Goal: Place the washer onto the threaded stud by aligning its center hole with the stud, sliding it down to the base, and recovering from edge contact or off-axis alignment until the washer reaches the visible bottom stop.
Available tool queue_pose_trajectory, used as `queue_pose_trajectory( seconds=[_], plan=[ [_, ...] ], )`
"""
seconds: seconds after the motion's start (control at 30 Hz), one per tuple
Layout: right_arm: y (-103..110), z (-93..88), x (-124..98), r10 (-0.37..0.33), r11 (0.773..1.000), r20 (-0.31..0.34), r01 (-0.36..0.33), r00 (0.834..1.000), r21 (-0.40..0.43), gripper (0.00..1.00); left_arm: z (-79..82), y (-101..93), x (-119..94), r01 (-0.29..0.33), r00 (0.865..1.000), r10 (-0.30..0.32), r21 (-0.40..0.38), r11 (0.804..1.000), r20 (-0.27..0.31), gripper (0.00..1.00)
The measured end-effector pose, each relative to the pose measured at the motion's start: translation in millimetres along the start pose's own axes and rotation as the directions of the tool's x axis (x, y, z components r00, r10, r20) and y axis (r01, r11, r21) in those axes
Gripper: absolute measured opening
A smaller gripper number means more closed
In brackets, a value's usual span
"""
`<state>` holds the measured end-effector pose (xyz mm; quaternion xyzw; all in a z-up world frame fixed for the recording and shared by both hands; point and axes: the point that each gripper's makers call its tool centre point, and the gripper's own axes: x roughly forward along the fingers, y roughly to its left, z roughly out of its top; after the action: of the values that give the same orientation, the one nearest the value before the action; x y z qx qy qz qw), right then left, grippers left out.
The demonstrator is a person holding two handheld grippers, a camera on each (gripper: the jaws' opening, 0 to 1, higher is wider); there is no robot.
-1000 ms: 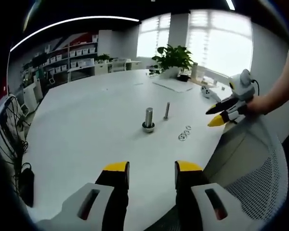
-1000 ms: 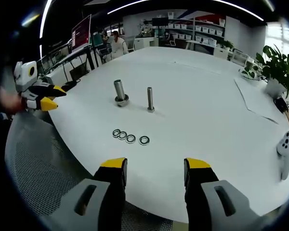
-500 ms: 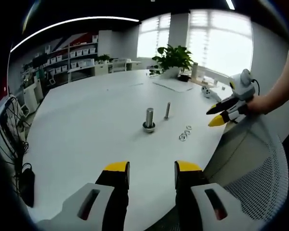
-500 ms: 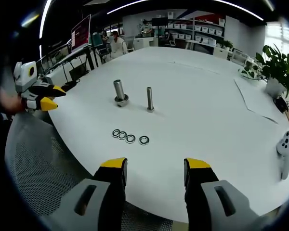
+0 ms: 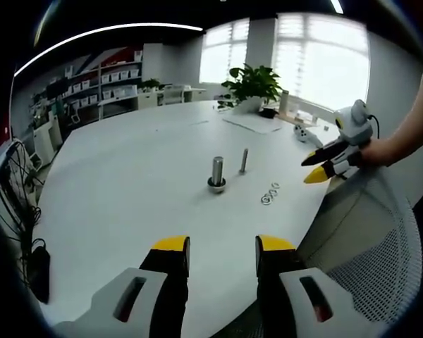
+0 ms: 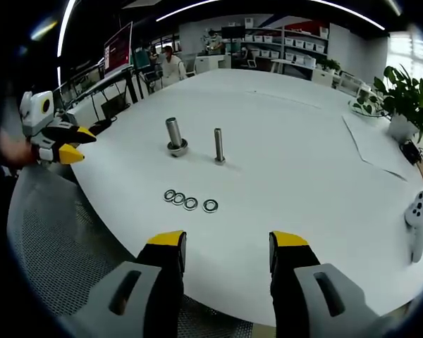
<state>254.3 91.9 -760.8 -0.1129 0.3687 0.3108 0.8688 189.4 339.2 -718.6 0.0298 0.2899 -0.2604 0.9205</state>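
two studs stand mid-table in the left gripper view: thick stud (image 5: 217,174), thin stud (image 5: 244,160); left gripper (image 5: 222,253) gapes empty. right gripper view: four washers (image 6: 190,201) lie near the table's (image 6: 303,162) near edge, right gripper (image 6: 225,250) wide, empty. nothing picked yet; next, likely descend onto one washer.

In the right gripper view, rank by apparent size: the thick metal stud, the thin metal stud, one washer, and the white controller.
1. White handheld controller, looks largest, though it sits nearer the camera.
2. Thick metal stud on a round base and thin metal stud: similar height, the thick one bulkier.
3. Rightmost small metal washer, smallest.
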Motion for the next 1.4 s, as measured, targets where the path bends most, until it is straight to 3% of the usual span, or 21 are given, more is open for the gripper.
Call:
queue_pose_trajectory(
  seconds=[1.2, 1.4],
  plan=[
    [6, 1.8, 0, 0.012, 1.000, -0.009, -0.012, 1.000, -0.021, 0.50, -3.4, -2.0, 0, 0.018, 1.000, -0.018, 0.005, 1.000, -0.016, 0.35],
    [10, -3.6, 3, 0.023, 0.999, -0.048, -0.025, 0.999, -0.048, 0.51, -3.0, -2.2, 0, 0.023, 1.000, -0.023, 0.005, 1.000, -0.014, 0.35]
  ],
)
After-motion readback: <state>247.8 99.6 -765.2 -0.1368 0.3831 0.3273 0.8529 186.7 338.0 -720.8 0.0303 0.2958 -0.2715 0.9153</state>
